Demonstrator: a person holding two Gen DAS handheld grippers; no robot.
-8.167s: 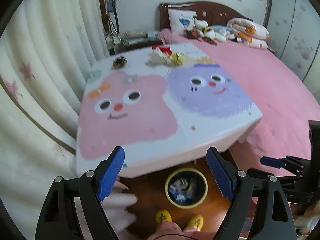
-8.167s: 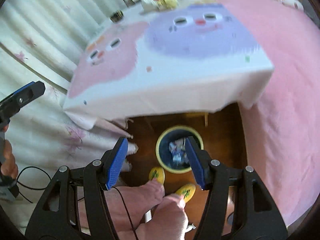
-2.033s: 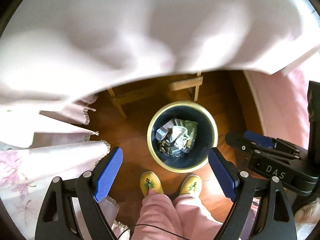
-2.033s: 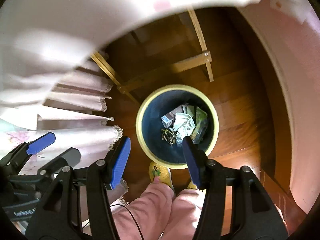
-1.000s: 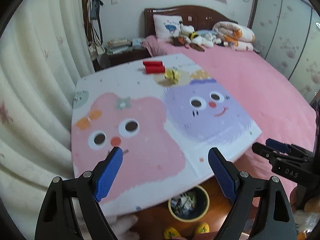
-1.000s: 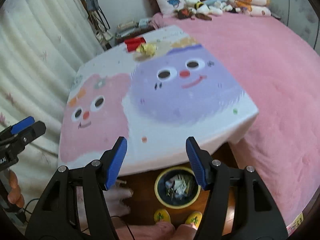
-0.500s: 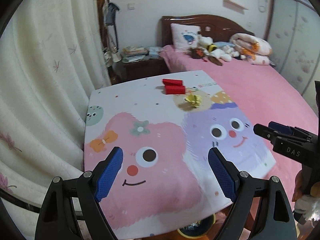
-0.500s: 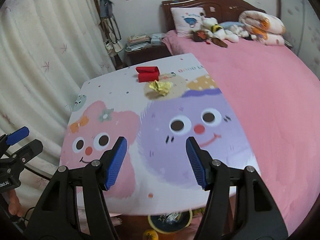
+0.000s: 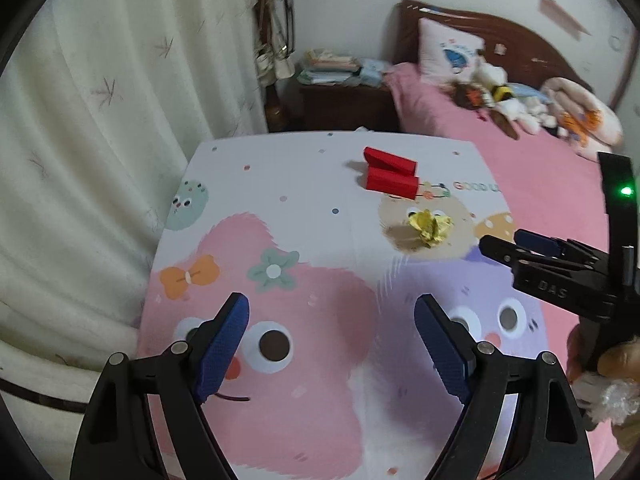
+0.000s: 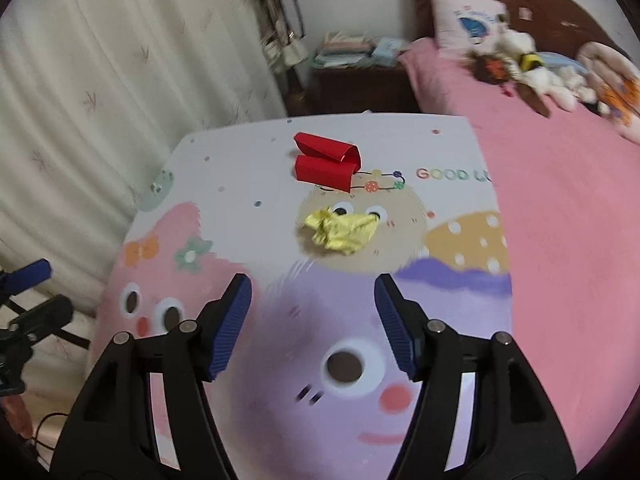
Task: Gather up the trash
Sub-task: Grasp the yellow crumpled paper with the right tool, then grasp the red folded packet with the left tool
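A crumpled yellow wrapper [image 10: 342,229] lies on the cartoon tablecloth [image 10: 240,148], just beyond my right gripper [image 10: 313,314], which is open and empty. A red folded paper piece [image 10: 326,162] lies farther back. In the left wrist view the yellow wrapper [image 9: 429,226] and red piece [image 9: 390,178] sit at the far right of the table [image 9: 280,160]. My left gripper [image 9: 331,344] is open and empty over the pink cartoon face. The right gripper also shows in the left wrist view [image 9: 520,246], close to the wrapper.
A pink bed [image 10: 560,184] borders the table on the right, with plush toys [image 10: 532,64] and a pillow [image 10: 468,20] at its head. Cream curtains [image 10: 100,80] hang on the left. A dark nightstand [image 10: 360,84] with stacked items stands behind the table.
Both grippers have risen from the trash bin under the table and moved forward over the tabletop. The right gripper is now closer to the yellow wrapper. The bin has left view.
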